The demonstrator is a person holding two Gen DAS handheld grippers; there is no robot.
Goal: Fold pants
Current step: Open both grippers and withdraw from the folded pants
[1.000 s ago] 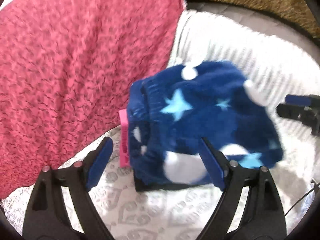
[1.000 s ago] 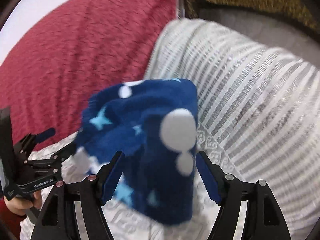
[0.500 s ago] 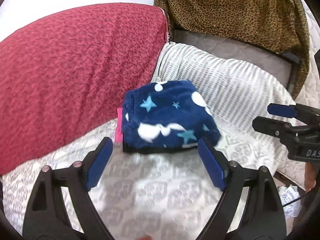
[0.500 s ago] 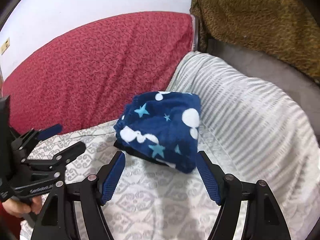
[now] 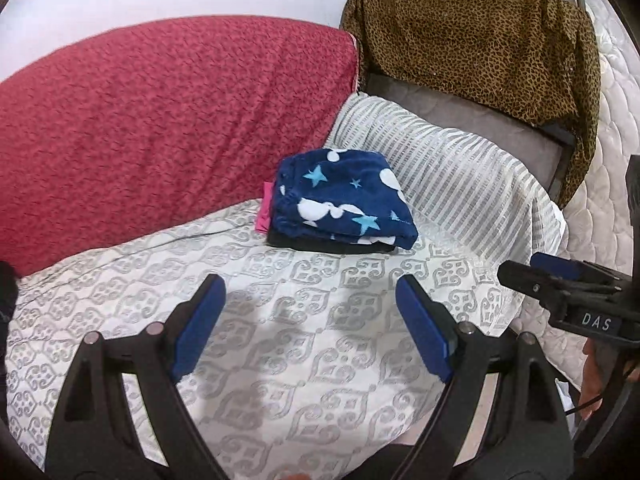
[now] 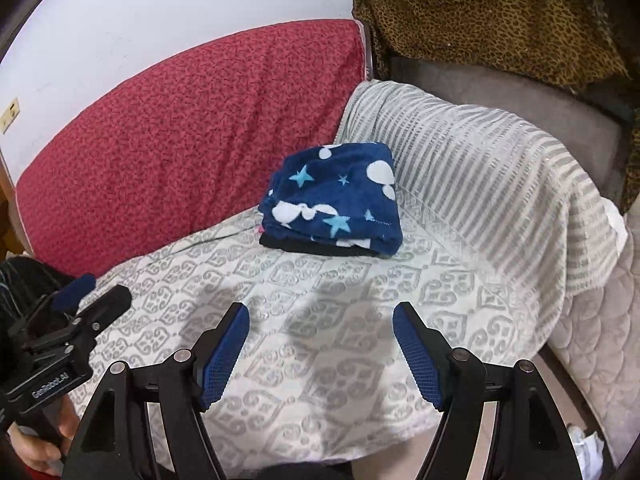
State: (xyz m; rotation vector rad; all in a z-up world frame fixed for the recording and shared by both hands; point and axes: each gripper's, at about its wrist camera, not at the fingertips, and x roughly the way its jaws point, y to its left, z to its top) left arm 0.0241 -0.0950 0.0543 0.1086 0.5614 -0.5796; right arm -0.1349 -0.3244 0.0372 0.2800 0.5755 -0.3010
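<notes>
Pants (image 5: 344, 196) — navy fleece with white blobs and pale blue stars — lie folded into a compact block well ahead of both grippers, straight out along their fingers and free of them. The block sits on top of a dark folded garment (image 5: 332, 245), with a pink piece (image 5: 265, 212) showing at its left edge, so it reads as the top of a small stack. Behind the stack rise a red cushion (image 5: 160, 120) to the left and a striped grey-and-white cover (image 5: 452, 168) to the right; under it spreads the patterned white bedspread (image 5: 312, 320).

The left gripper (image 5: 310, 328) stands with its blue pads wide apart and nothing between them, only bedspread beneath. The right gripper (image 6: 320, 346) is likewise spread and empty; each shows at the edge of the other's view, held in a hand.

By the look of it the fold is finished and the step in hand is a clean withdrawal. To do that well, both tools should travel straight away from the stack with the pads kept apart, clear of the fleece and of the bedspread — snagging that cloth could drag the stack and loosen the top layer. The near right corner of the pants slightly overhangs the dark garment; if neatness matters, a light nudge would square it.
</notes>
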